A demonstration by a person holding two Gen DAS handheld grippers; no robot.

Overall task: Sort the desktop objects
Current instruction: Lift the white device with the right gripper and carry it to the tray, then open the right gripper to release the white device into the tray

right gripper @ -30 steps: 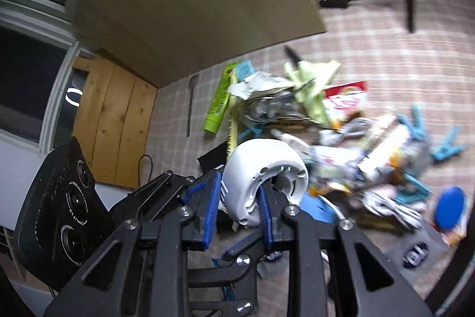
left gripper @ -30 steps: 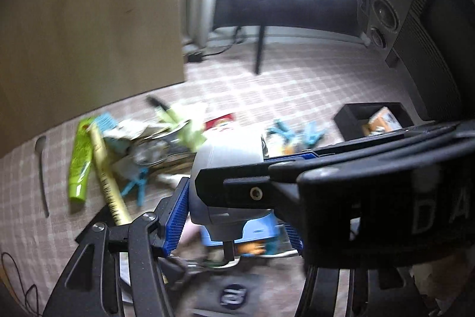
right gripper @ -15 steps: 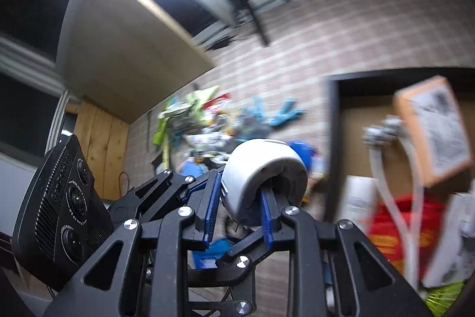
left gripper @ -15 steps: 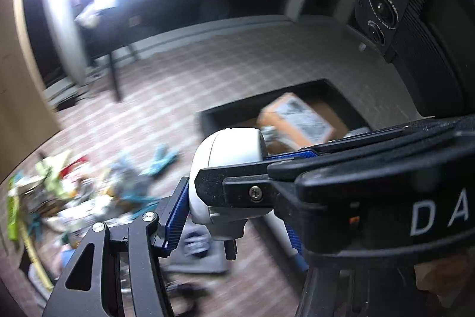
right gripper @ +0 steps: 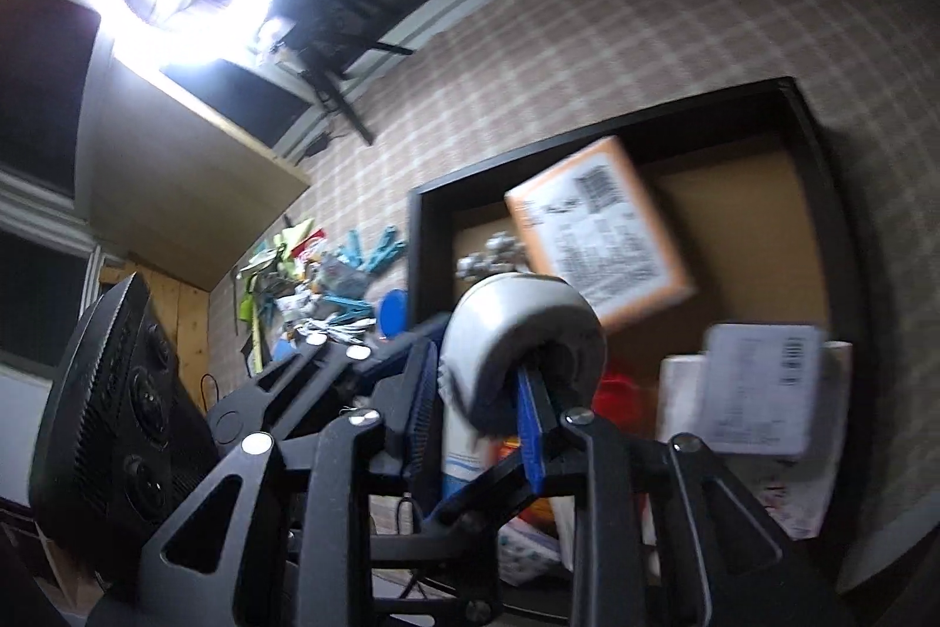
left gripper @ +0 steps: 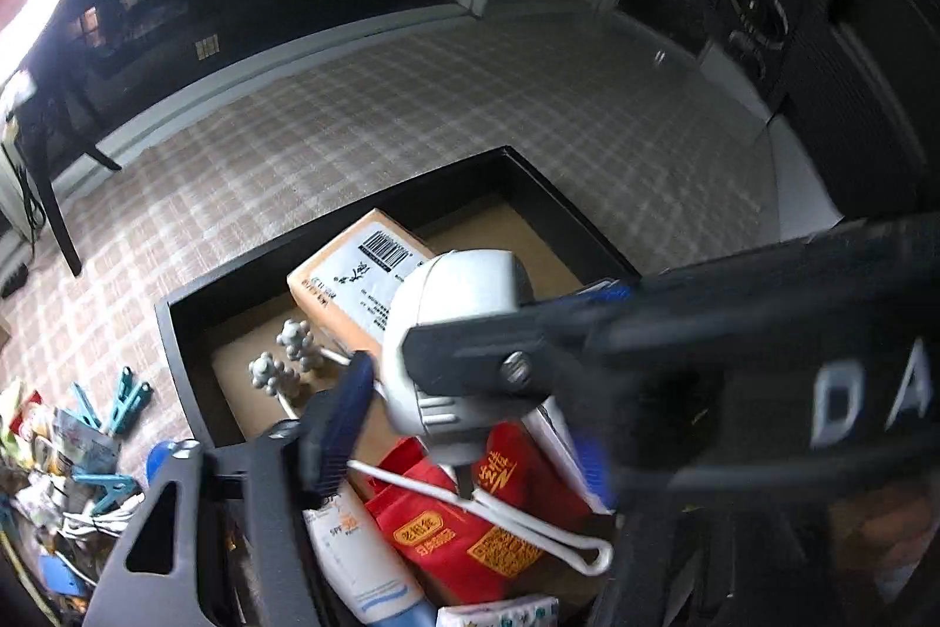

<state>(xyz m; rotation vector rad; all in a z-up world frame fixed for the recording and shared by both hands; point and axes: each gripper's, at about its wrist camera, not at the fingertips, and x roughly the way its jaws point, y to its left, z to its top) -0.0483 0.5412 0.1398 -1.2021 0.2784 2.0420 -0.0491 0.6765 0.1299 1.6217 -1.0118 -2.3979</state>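
Over the black tray [left gripper: 564,192], a white rounded gadget [left gripper: 464,298] is held by both grippers at once. Inside the tray an orange box [left gripper: 358,274], a red packet [left gripper: 470,527], a sunscreen tube [left gripper: 352,550] and white cable [left gripper: 499,509] are already sorted. Beside the tray's left wall, blue clothes pegs [left gripper: 126,401] and a mixed clutter pile [right gripper: 305,286] remain on the checked cloth, so the task is judged roughly half done. The left gripper [left gripper: 470,409] jaws are opening, the gadget between them with a gap visible at the left pad. The right gripper [right gripper: 476,403] jaws are opening too; one finger is hooked inside the gadget's hollow, contact apparently retained.
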